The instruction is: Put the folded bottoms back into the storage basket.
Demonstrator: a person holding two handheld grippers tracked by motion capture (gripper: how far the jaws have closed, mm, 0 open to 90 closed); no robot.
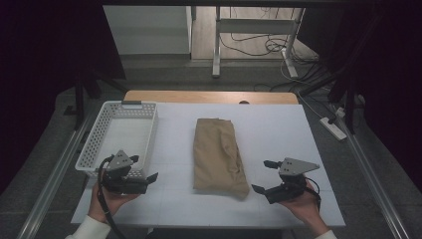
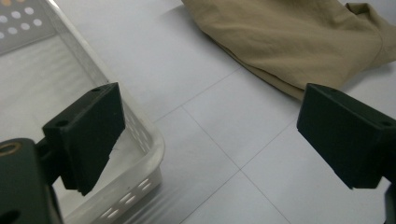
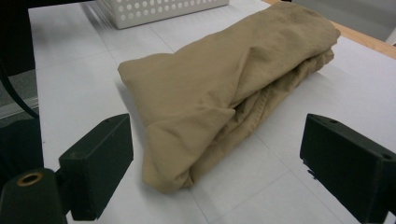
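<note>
A tan cloth, folded into a long bundle, lies in the middle of the white table. My left gripper is held at the near left, open, with its jaws pointing right toward the cloth and nothing between them. The left gripper view has the gripper over bare table, the cloth farther off, and a white basket under the left jaw. My right gripper is open at the near right. Its jaws frame the near end of the cloth without touching it.
An empty white perforated basket stands at the table's left, and its wall lies beyond the cloth in the right gripper view. A wooden edge runs along the back. A power strip and cables lie on the floor.
</note>
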